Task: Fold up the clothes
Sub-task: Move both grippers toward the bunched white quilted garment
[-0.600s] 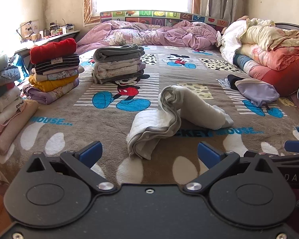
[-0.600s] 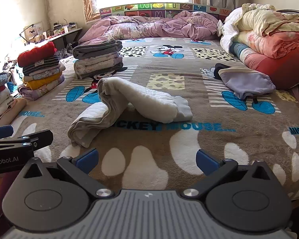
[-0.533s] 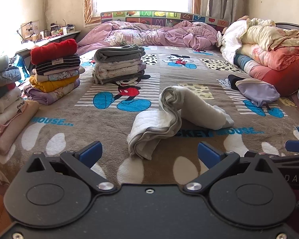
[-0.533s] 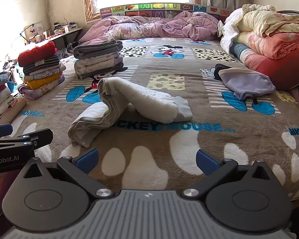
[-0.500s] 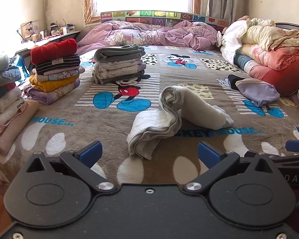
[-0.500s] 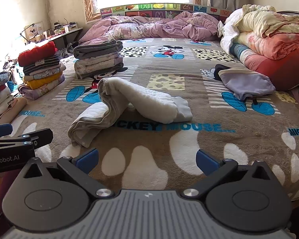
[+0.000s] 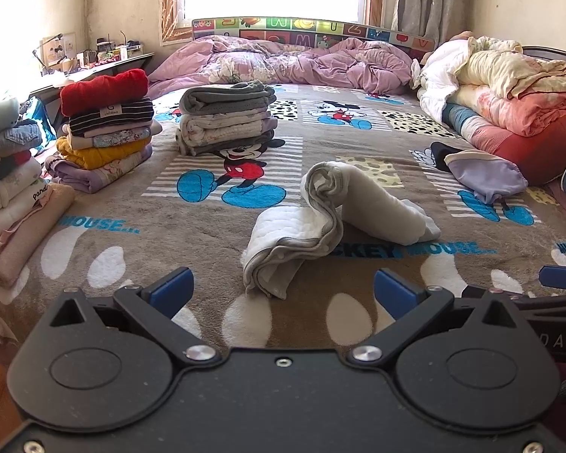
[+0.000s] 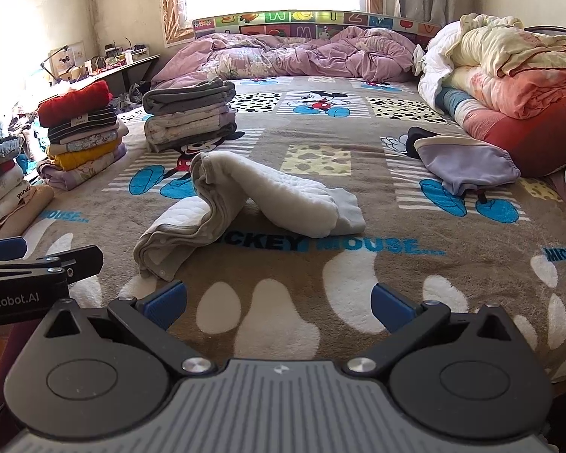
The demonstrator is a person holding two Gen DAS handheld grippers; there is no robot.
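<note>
A white quilted garment (image 7: 320,222) lies humped and partly folded on the brown Mickey Mouse blanket (image 7: 169,234) in the middle of the bed; it also shows in the right wrist view (image 8: 245,200). My left gripper (image 7: 283,288) is open and empty, just short of the garment's near end. My right gripper (image 8: 279,302) is open and empty, a little short of the garment and to its right. The left gripper's side (image 8: 37,264) shows at the left edge of the right wrist view.
Folded stacks stand at the left: a grey-topped one (image 7: 226,117), a red-topped one (image 7: 105,128) and one at the edge (image 7: 7,188). A lilac garment (image 7: 483,173) lies at the right. Rolled quilts (image 7: 509,94) and a purple duvet (image 7: 302,64) line the far sides.
</note>
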